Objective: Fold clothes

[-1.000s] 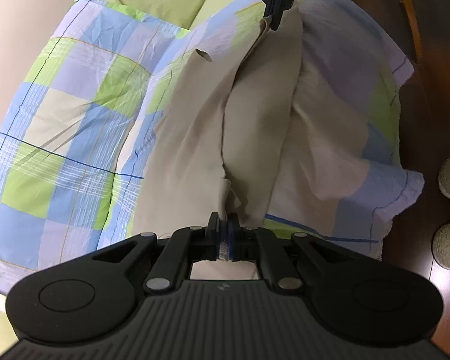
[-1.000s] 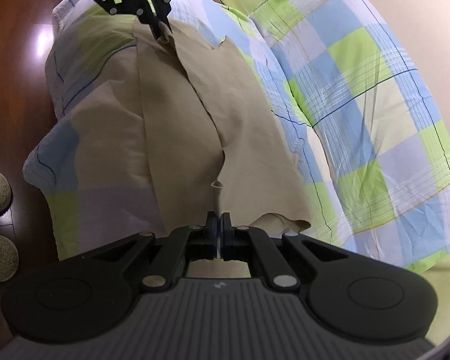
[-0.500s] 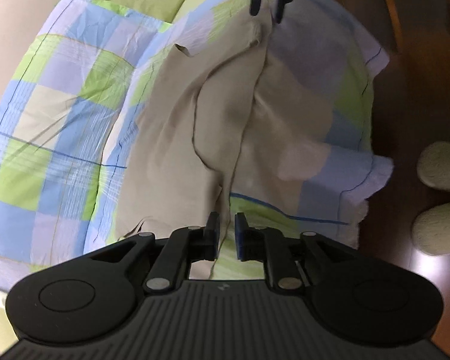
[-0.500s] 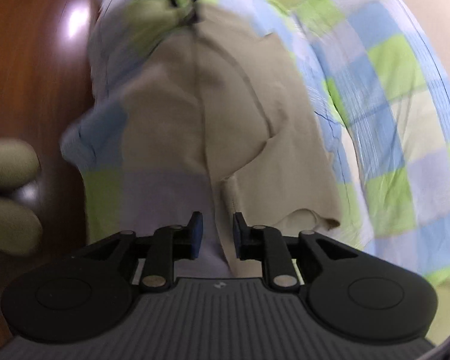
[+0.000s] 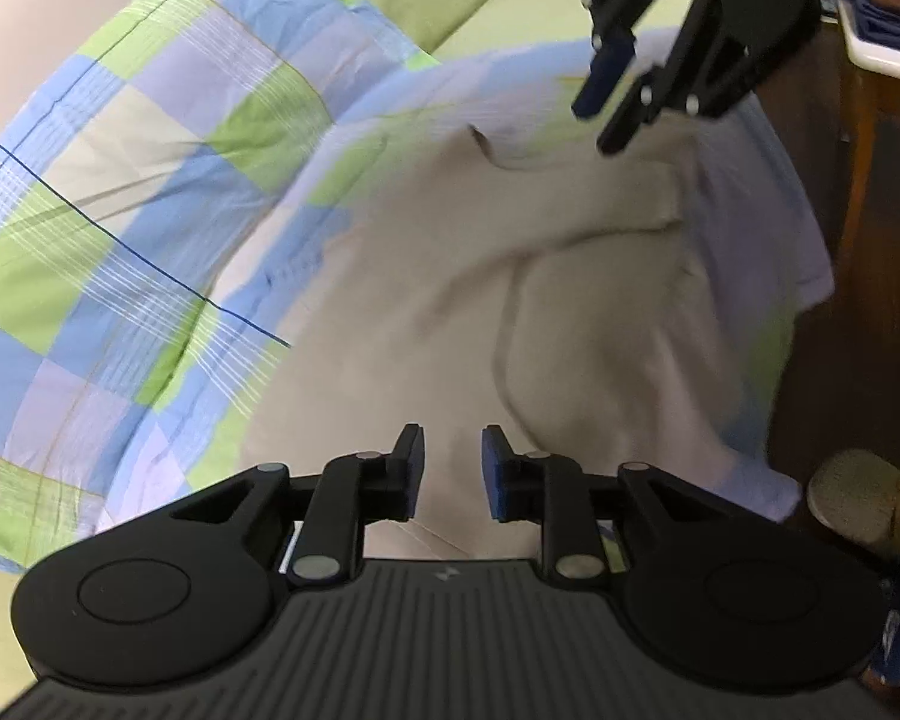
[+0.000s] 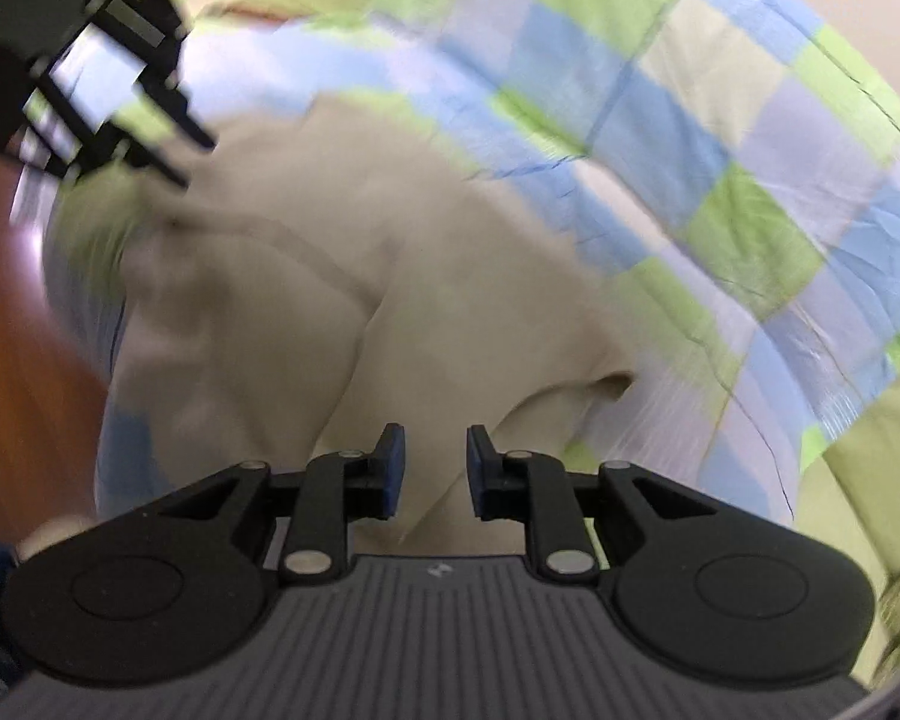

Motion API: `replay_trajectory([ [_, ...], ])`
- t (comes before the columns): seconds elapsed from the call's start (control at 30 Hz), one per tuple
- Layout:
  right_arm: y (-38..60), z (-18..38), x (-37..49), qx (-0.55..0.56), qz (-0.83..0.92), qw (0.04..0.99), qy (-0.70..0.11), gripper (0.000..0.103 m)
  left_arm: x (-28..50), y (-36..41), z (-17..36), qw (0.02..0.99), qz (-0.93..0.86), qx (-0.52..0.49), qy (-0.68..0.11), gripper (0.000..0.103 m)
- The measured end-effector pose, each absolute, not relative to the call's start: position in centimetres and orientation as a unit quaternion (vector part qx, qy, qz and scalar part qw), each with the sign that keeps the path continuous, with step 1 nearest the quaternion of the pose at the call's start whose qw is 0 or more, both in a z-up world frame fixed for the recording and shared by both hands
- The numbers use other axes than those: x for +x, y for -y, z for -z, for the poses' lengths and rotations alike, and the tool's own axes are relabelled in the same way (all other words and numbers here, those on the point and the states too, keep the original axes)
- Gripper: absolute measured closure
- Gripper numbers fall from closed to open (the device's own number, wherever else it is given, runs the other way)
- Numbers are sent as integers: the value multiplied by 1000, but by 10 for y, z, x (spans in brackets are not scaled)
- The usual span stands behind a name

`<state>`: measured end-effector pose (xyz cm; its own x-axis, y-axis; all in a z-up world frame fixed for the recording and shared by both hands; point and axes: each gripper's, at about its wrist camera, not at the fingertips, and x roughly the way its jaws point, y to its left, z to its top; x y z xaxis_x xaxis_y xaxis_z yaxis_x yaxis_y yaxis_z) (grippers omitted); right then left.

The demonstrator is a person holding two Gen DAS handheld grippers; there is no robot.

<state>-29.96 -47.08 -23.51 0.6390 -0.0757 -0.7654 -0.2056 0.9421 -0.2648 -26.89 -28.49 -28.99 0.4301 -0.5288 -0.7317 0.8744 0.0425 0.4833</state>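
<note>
The left gripper (image 5: 450, 471) and right gripper (image 6: 429, 459) hover over the beige garment (image 5: 450, 300), facing each other. Both are parted and empty, the garment lying on the checked quilt (image 5: 150, 180).

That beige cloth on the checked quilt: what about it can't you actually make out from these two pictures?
- What garment the beige cloth is: its folds hide its outline in both wrist views.
- Its near edge: covered by the left gripper body in the left view and the right gripper body in the right view.
- Seams and hems: smeared by motion blur in the right view.
- Where it meets the checked quilt on its far side: blurred.

Checked quilt (image 5: 150, 192) beside dark wooden floor (image 5: 858, 360)
</note>
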Motion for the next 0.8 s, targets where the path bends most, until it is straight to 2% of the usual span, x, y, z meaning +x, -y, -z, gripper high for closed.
replay_trajectory([
  [0.03,468,238,-289,-150,-38,893,-423,86,-263,291,297,682,512,483,-196,73],
  [0.1,466,254,-279,-141,-30,889,-435,85,-250,302,310,648,532,496,-226,67],
  [0.13,467,269,-275,-142,-22,876,-459,85,-247,303,322,624,543,509,-237,68],
  [0.2,471,284,-281,-135,-5,870,-474,85,-249,295,322,599,572,524,-198,72],
  [0.27,471,273,-281,-123,26,873,-471,85,-244,290,310,595,590,512,-190,67],
  [0.47,451,238,-263,-48,137,885,-442,85,-148,279,304,557,658,492,-119,66],
  [0.6,392,230,-229,28,217,886,-409,85,-84,272,301,529,700,475,-72,69],
  [0.7,350,239,-213,103,278,871,-391,85,-55,274,319,492,727,474,-68,68],
  [0.77,333,255,-205,119,309,850,-410,85,-41,279,338,461,744,478,-76,68],
  [0.8,324,274,-199,134,329,821,-446,85,-37,281,345,452,753,474,-72,68],
])
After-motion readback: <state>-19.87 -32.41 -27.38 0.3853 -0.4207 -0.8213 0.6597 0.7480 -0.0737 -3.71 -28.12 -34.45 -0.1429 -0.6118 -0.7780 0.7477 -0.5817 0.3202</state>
